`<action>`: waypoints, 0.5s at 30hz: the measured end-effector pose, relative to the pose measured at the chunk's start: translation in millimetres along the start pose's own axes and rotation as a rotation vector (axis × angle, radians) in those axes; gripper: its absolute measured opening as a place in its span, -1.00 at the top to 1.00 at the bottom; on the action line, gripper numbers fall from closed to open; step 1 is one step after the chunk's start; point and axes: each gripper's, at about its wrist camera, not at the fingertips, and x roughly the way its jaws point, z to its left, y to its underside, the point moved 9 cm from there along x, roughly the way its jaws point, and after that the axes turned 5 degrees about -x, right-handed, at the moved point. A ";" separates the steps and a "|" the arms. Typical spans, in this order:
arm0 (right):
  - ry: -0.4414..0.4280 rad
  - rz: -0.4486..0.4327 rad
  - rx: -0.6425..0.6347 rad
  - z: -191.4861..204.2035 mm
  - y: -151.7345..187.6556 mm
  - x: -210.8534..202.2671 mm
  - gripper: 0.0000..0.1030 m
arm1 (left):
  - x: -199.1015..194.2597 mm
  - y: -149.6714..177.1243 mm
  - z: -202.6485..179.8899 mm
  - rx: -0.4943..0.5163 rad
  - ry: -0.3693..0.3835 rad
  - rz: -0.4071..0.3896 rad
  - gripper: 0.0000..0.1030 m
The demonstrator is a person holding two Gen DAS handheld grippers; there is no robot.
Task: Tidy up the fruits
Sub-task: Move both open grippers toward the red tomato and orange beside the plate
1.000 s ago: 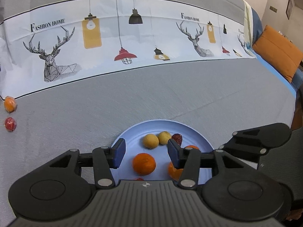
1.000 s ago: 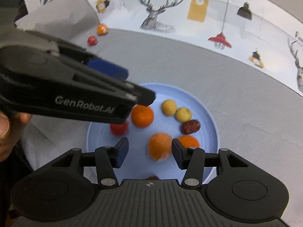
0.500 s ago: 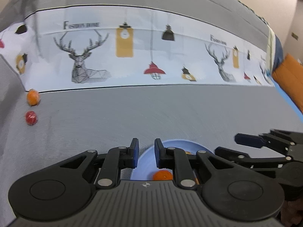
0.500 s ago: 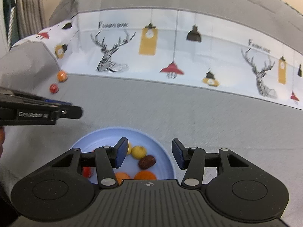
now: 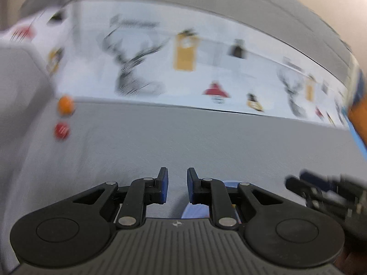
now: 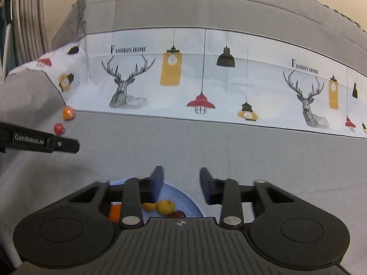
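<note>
Landmark: the blue plate [image 6: 190, 202], lying on the grey cloth [image 6: 206, 146] at the lower edge of the right wrist view, partly hidden behind the gripper body.

Far left of the plate and well apart from it, an orange fruit [image 6: 68, 112] and a small red fruit [image 6: 59, 128] rest near each other on the cloth, beside the edge of the printed deer-and-lamp band [image 6: 206, 87]. The left wrist view, which is motion-blurred, shows the same pair, orange fruit [image 5: 65, 104] beyond red fruit [image 5: 61, 130].

Up and left of the plate, the left gripper [image 5: 176, 189] holds nothing, its jaws nearly closed with a narrow gap.

Inside the plate: an orange fruit at left [image 6: 115, 213], two yellow fruits [image 6: 165, 207] at centre, a dark red fruit [image 6: 177, 214] to the right.

Above the plate's right portion, the right gripper [image 6: 181, 189] is spread wide and empty.
</note>
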 end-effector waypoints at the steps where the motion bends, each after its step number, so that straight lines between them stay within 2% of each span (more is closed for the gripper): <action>1: -0.004 -0.003 0.008 0.5 -2.1 1.2 0.38 | 0.4 -10.5 9.1 -0.055 -0.016 0.007 0.63; 4: -0.021 -0.012 0.007 6.7 -7.2 4.5 0.38 | 4.0 -52.6 28.1 -0.145 -0.058 -0.027 0.63; 7: -0.038 -0.008 -0.004 14.6 -9.3 8.8 0.38 | 13.0 -93.1 45.0 -0.150 -0.129 -0.110 0.56; 10: -0.055 0.001 0.002 20.9 -10.1 13.9 0.38 | 29.8 -109.4 75.2 -0.186 -0.212 -0.167 0.20; 11: -0.058 0.005 0.004 23.0 -10.2 15.6 0.38 | 36.1 -107.7 87.8 -0.206 -0.231 -0.178 0.02; 12: -0.058 0.009 0.007 25.1 -10.1 17.0 0.38 | 45.1 -101.2 101.3 -0.229 -0.250 -0.164 -0.03; 13: -0.061 0.013 0.008 27.4 -10.0 18.5 0.38 | 58.6 -92.7 121.0 -0.293 -0.291 -0.082 -0.03; 14: -0.066 0.017 0.009 30.0 -10.3 19.7 0.38 | 65.7 -87.3 137.6 -0.377 -0.307 -0.034 -0.04; 15: -0.076 0.020 0.010 32.9 -10.9 20.6 0.38 | 69.1 -85.0 155.7 -0.481 -0.295 -0.021 -0.10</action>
